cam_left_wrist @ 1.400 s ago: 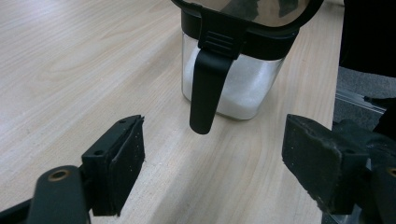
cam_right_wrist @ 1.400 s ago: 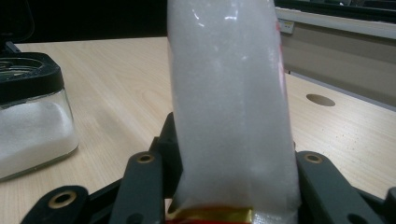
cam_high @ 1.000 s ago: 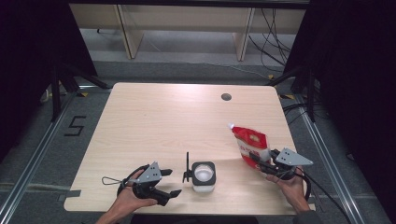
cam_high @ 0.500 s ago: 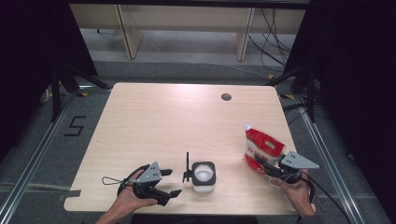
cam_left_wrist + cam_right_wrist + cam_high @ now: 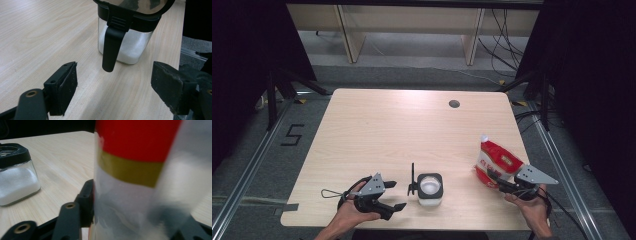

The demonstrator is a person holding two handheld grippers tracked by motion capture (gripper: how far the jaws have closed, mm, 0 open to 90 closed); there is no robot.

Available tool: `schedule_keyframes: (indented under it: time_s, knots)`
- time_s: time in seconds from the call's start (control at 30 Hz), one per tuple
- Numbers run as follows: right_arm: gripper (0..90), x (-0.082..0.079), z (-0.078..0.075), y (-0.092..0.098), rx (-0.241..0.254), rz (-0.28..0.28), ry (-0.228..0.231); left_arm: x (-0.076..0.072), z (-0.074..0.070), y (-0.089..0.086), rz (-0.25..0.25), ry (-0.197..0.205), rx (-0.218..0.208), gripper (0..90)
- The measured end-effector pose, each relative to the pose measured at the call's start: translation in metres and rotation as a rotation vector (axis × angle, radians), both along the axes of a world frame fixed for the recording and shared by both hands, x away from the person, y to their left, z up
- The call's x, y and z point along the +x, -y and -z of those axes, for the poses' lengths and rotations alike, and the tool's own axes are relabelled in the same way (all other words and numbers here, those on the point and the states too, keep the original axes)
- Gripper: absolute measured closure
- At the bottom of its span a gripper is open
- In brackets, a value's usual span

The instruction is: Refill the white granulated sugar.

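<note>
Since a second ago, the red and white pouch (image 5: 496, 161) has come down from a raised tilt to stand on the table (image 5: 377, 130), well to the right of the glass jar (image 5: 430, 189), near the table's right edge. The right gripper (image 5: 497, 179) has just been opening its jaws; the pouch is still between them, and in the right gripper view one pad (image 5: 87, 200) lies against the pouch side (image 5: 135, 170), so I cannot tell whether the grip is fully let go. The left gripper (image 5: 398, 195), just left of the jar, holds its jaws wide apart and empty, facing the jar's hanging black latch (image 5: 111, 50). The step in hand looks like setting the pouch aside after filling. Next, likely: free the pouch without toppling it, then tend to the jar's lid.
</note>
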State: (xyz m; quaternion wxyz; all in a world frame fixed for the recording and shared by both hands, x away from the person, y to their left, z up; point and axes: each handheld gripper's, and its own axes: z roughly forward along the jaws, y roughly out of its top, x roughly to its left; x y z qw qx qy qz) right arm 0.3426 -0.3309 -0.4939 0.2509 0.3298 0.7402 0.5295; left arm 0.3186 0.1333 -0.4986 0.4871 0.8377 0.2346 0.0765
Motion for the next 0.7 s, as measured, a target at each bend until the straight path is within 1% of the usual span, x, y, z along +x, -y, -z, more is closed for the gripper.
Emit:
schedule_keyframes:
  time_s: [0.03, 0.07, 0.1, 0.13, 0.17, 0.2, 0.23, 0.27, 0.3, 0.33, 0.37, 0.4, 0.43, 0.47, 0.5, 0.53, 0.57, 0.6, 0.63, 0.67, 0.7]
  knots:
    - [49.5, 0.0, 0.0, 0.0, 0.0, 0.0, 0.0, 0.0, 0.0, 0.0, 0.0, 0.0, 0.0, 20.7]
    - [47.9, 0.001, 0.0, 0.001, -0.002, -0.007, 0.025, 0.0, 0.0, 0.0, 0.0, -0.001, -0.002, 20.7]
    - [47.2, -0.004, -0.001, 0.0, 0.013, 0.004, 0.005, 0.0, 0.0, 0.0, -0.003, 0.005, 0.001, 20.8]
    - [46.8, -0.004, -0.001, 0.001, 0.008, -0.006, 0.01, -0.001, 0.0, 0.0, -0.006, -0.001, -0.009, 20.8]
    - [45.5, -0.005, -0.001, 0.001, 0.018, 0.019, 0.024, -0.001, 0.0, 0.0, -0.006, -0.001, -0.009, 20.7]
    - [43.7, -0.008, -0.003, 0.001, 0.025, 0.017, -0.004, 0.0, -0.001, -0.001, -0.002, 0.009, 0.005, 20.7]
    - [43.7, -0.008, -0.003, 0.001, 0.025, 0.017, -0.004, 0.0, -0.001, -0.001, -0.002, 0.009, 0.005, 20.7]
    - [39.8, -0.01, -0.005, 0.003, 0.015, 0.053, 0.021, 0.0, -0.001, -0.001, -0.006, 0.006, 0.006, 20.7]
    - [39.8, -0.01, -0.005, 0.003, 0.015, 0.053, 0.021, 0.0, -0.001, -0.001, -0.006, 0.006, 0.006, 20.7]
    - [37.2, -0.014, -0.007, 0.004, 0.013, 0.058, 0.008, 0.0, -0.001, 0.0, -0.003, 0.008, -0.003, 20.7]
    - [36.9, -0.017, -0.007, 0.004, 0.015, 0.067, -0.002, 0.0, -0.001, 0.0, -0.005, 0.001, -0.005, 20.8]
    - [35.4, -0.02, -0.008, 0.002, 0.033, 0.085, -0.006, 0.0, -0.001, 0.0, -0.003, 0.007, -0.001, 20.7]
    - [35.4, -0.02, -0.008, 0.002, 0.033, 0.085, -0.006, 0.0, -0.001, 0.0, -0.003, 0.007, -0.001, 20.8]
    - [34.4, -0.024, -0.009, 0.004, 0.02, 0.081, -0.009, 0.0, -0.001, -0.001, 0.002, 0.007, -0.004, 20.8]
    - [33.1, -0.026, -0.01, 0.005, 0.004, 0.095, -0.003, 0.0, -0.001, -0.001, 0.001, 0.003, -0.006, 20.8]
    - [32.1, -0.028, -0.011, 0.005, 0.02, 0.096, -0.013, 0.0, -0.002, -0.001, 0.004, 0.002, -0.005, 20.8]
    - [31.6, -0.03, -0.012, 0.007, 0.003, 0.114, 0.017, 0.001, -0.002, -0.001, 0.007, 0.012, -0.001, 20.8]
    - [31.0, -0.033, -0.013, 0.007, 0.015, 0.092, -0.013, 0.001, -0.002, -0.001, 0.008, 0.012, -0.001, 20.7]
    - [31.0, -0.033, -0.013, 0.007, 0.015, 0.092, -0.013, 0.001, -0.002, -0.001, 0.008, 0.012, -0.001, 20.8]
    - [30.6, -0.039, -0.013, 0.007, 0.023, 0.118, 0.009, 0.001, -0.002, -0.001, 0.002, 0.002, -0.004, 20.8]
    - [30.6, -0.039, -0.013, 0.007, 0.023, 0.118, 0.009, 0.001, -0.002, -0.001, 0.002, 0.002, -0.004, 20.8]
